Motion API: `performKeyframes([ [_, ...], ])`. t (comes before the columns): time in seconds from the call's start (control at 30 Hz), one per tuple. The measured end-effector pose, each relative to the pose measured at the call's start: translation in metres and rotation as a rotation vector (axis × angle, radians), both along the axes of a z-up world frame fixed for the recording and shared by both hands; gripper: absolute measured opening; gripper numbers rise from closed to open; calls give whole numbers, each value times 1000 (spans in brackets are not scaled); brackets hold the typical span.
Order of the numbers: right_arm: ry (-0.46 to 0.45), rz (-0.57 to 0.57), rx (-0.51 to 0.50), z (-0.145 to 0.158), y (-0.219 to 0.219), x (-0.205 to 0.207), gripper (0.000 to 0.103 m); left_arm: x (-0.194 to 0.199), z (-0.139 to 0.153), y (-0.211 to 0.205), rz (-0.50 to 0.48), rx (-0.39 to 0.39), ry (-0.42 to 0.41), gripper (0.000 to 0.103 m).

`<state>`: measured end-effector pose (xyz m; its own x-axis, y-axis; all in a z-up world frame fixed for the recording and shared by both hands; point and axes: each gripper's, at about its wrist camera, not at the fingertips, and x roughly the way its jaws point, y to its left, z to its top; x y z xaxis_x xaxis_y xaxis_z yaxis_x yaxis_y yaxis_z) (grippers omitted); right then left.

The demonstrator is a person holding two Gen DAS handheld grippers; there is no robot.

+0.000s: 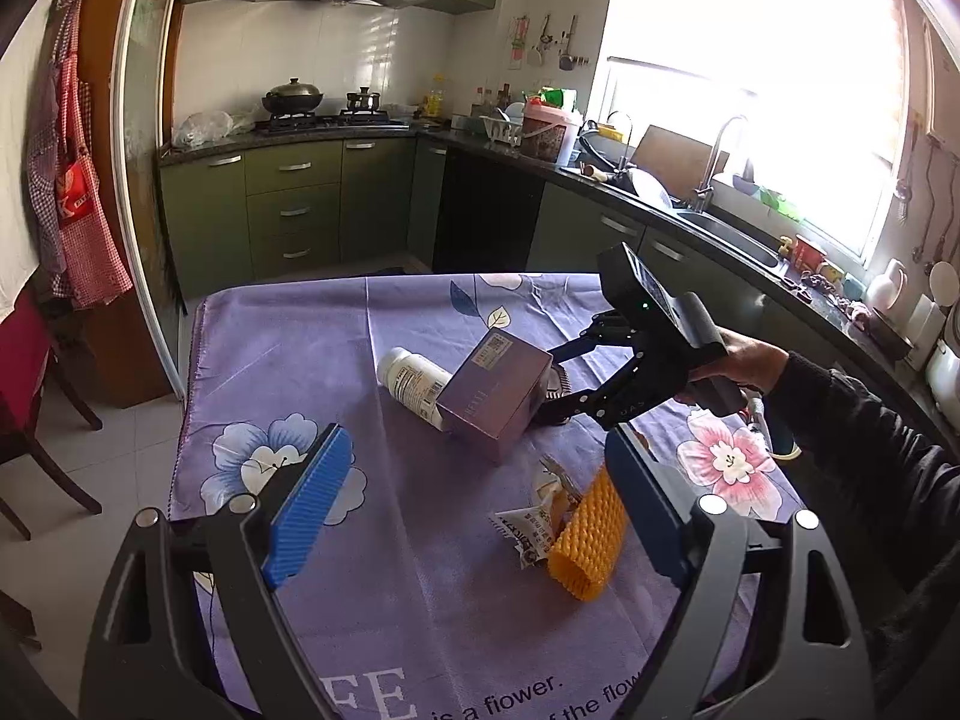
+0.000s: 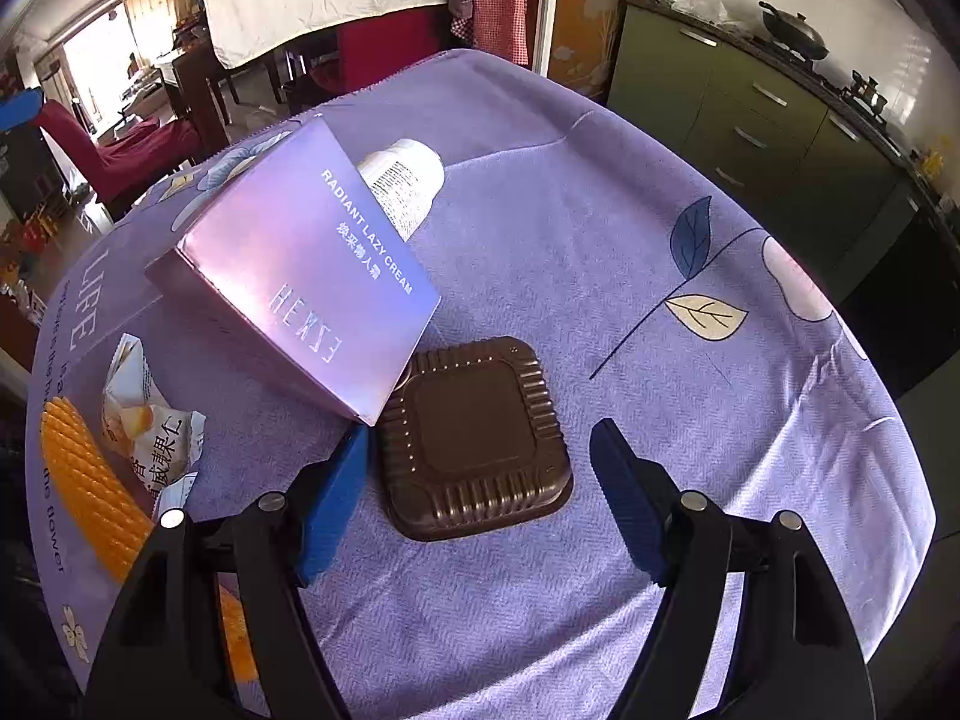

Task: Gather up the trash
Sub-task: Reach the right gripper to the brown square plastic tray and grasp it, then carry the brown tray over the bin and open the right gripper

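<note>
Both hand-held grippers open over trash on the desk.

The right hand-held gripper (image 2: 480,498) straddles one brown ribbed tray (image 2: 477,441), pads clear of it; only its view shows the tray whole. Above, one purple box (image 2: 294,276) leans on one white bottle (image 2: 408,183). The left hand-held gripper (image 1: 480,510) hangs empty, wide apart, over one yellow foam sleeve (image 1: 591,534) and one crumpled wrapper (image 1: 537,525), lower centre of the desk (image 1: 288,360).

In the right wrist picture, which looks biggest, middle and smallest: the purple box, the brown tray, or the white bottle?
1. Purple box, biggest.
2. Brown tray, middle; it lies nearer the camera, so this is unsure.
3. White bottle, smallest, but partly hidden behind the box.
</note>
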<state>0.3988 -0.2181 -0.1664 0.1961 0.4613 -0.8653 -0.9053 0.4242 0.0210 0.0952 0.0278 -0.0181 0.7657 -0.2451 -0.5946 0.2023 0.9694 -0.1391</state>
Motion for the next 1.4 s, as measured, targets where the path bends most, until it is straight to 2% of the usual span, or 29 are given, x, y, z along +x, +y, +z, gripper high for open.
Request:
performKeyframes([
  [0.03,2,-1,4,-1,-2,2,61,1,-1,0,-1,1,2,82],
  [0.2,2,-58,20,-1,-21,2,60,2,0,-5,-15,2,3,82],
  [0.4,13,-192,57,14,-77,-10,60,-1,-2,-13,-46,1,3,83],
  [0.53,-6,-297,78,29,-123,-33,60,-4,-3,-23,-80,-1,0,83],
  [0.7,-19,-502,121,50,-199,-68,60,-9,-1,-35,-130,-4,-17,84],
  [0.83,-34,-741,80,58,-272,-91,60,-11,1,-46,-163,-6,-23,86],
  [1.07,59,-1140,16,33,-390,-111,61,-14,4,-66,-212,9,-33,86],
  [1.27,125,-1285,29,1,-433,-110,61,-17,7,-74,-232,31,-37,86],
  [1.33,138,-1318,64,-6,-444,-107,66,-18,6,-77,-243,34,-32,86],
  [1.37,133,-1340,68,-8,-448,-107,77,-18,6,-78,-247,38,-30,86],
  [1.4,123,-1359,69,-8,-448,-106,81,-18,5,-80,-251,44,-29,86],
])
